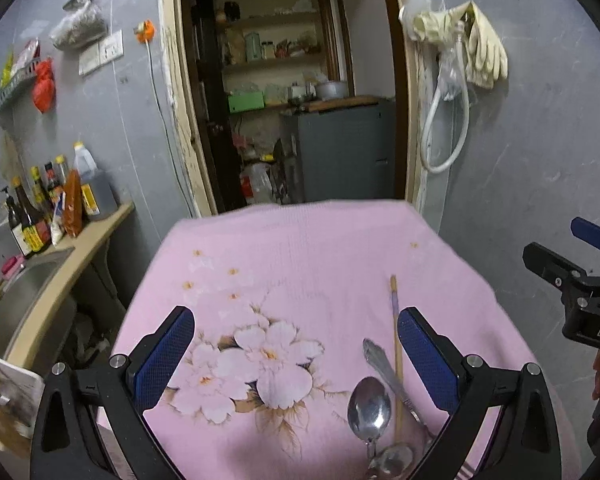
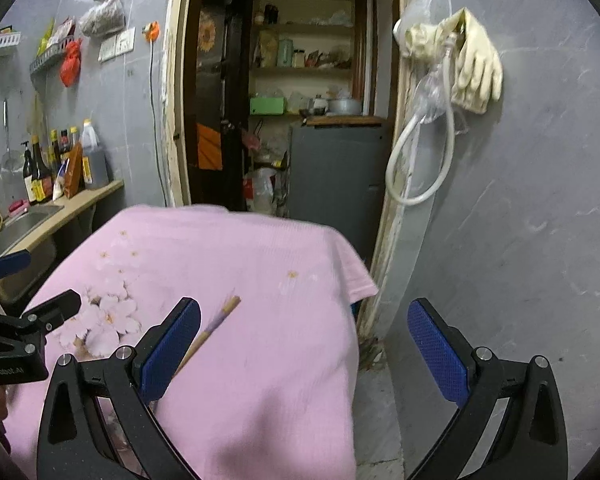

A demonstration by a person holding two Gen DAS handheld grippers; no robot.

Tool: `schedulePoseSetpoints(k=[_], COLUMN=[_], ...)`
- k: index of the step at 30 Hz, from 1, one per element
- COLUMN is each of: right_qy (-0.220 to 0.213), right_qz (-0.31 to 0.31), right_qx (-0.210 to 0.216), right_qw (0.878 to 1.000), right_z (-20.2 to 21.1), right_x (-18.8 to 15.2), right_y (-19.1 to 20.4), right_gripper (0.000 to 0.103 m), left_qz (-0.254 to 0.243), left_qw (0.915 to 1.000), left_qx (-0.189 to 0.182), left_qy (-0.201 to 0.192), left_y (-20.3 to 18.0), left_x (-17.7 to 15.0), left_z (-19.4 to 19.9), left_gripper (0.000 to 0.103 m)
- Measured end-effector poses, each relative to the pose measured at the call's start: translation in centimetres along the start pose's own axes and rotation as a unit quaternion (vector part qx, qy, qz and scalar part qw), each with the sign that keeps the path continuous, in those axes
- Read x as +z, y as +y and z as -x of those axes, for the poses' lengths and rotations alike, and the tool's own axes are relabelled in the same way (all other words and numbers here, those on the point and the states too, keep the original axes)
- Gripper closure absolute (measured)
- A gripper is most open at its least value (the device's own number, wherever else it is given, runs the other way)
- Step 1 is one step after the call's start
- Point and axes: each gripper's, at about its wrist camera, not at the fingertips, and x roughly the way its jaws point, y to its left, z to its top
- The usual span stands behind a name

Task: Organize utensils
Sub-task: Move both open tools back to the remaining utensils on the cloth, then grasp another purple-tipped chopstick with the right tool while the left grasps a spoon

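- The left gripper (image 1: 296, 354) hangs over the near edge of the table with its blue pads (image 1: 162, 356) spread wide and nothing between them; the right gripper (image 2: 304, 350) is likewise spread and empty, half of it out past the table's right edge, over the floor.
- Closest in, just inside the left gripper's right finger, lies a small heap of utensils on the pink cloth (image 1: 300, 248): a steel spoon (image 1: 369, 408) bowl-up, a second spoon bowl (image 1: 392, 460) below it at the frame's edge, and an ornate metal handle (image 1: 380, 360) slanting across (what its working end is, I cannot tell).
- The steel pieces look stiff, fairly light and slick; I judge the flat handles the better place to pinch, not the rounded bowls.
- A wooden chopstick (image 1: 396, 344) with a purple band crosses the heap and points away; thin and light, it may roll, so grip it mid-shaft.
- The cloth is soft and could bunch under a low pinch.
- Beyond the table stands an open doorway (image 1: 292, 80) with cluttered shelves.
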Motion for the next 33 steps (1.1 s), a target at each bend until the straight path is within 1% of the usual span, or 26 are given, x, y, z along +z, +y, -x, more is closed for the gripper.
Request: schedulePoseSetpoints(k=[3,7,10,13,15,16,18,19,21,22,24,25,26,27,29,32,33], right_qy=[0.016,0.042,0.058,0.084,0.092,0.096,0.107,0.113,0.126,0.131,0.139,0.142,0.144,0.145,0.148,0.156,0.159], right_qz=[0.001,-0.006,-0.008,-0.01,-0.009,-0.009,-0.012,-0.013,-0.017,-0.019,-0.023,-0.025,-0.025,-0.026,-0.026,-0.026,-0.027], right_qx=[0.015,0.049,0.068,0.082,0.092,0.094,0.106,0.112,0.123,0.129,0.139,0.143,0.145,0.148,0.153,0.163,0.166], right_qw=[1.0,0.998,0.996,0.993,0.991,0.991,0.989,0.987,0.984,0.983,0.98,0.979,0.979,0.978,0.977,0.974,0.973], right_z=[-1.5,-4.0,-5.4,-7.3,-8.1,-8.4,-9.1,-9.5,-10.2,-10.5,-11.1,-11.3,-11.5,-11.7,-12.1,-12.7,-12.9], right_x=[-0.8,-1.8,-2.5,-3.0,-3.3,-3.4,-3.7,-3.8,-4.0,-4.1,-4.2,-4.3,-4.2,-4.3,-4.3,-4.3,-4.3], right_y=[0.2,0.4,0.6,0.9,1.1,1.3,1.6,1.8,2.1,2.3,2.5,2.7,2.8,3.0,3.5,3.8,3.9], right_gripper=[0.001,0.001,0.001,0.002,0.002,0.003,0.012,0.016,0.025,0.026,0.032,0.033,0.037,0.041,0.044,0.054,0.055], left_qz=[0.007,0.026,0.042,0.05,0.051,0.05,0.048,0.047,0.045,0.044,0.041,0.038,0.035,0.033,0.031,0.032,0.031], left_qw=[0.9998,0.9979,0.9957,0.9923,0.9897,0.988,0.9855,0.9842,0.9812,0.9795,0.9762,0.9746,0.9734,0.9722,0.9715,0.9684,0.9673], left_qx=[-0.005,-0.024,-0.043,-0.076,-0.094,-0.104,-0.119,-0.127,-0.144,-0.152,-0.168,-0.175,-0.18,-0.184,-0.187,-0.199,-0.203], left_qy=[0.02,0.054,0.07,0.085,0.095,0.102,0.11,0.114,0.12,0.125,0.131,0.135,0.138,0.14,0.142,0.147,0.149], left_y=[0.1,0.5,0.8,0.8,0.7,0.7,0.5,0.4,0.2,0.1,-0.2,-0.4,-0.5,-0.7,-0.9,-0.9,-1.0], left_x=[-1.1,-2.6,-3.6,-4.2,-4.5,-4.7,-5.0,-5.1,-5.2,-5.3,-5.5,-5.6,-5.6,-5.7,-5.8,-5.6,-5.5], left_z=[-1.6,-3.5,-4.5,-5.1,-5.7,-6.0,-6.4,-6.5,-6.8,-6.9,-7.2,-7.2,-7.4,-7.5,-7.6,-7.9,-8.0], left_gripper=[0.001,0.001,0.002,0.012,0.022,0.026,0.037,0.039,0.047,0.049,0.057,0.058,0.062,0.066,0.068,0.076,0.078])
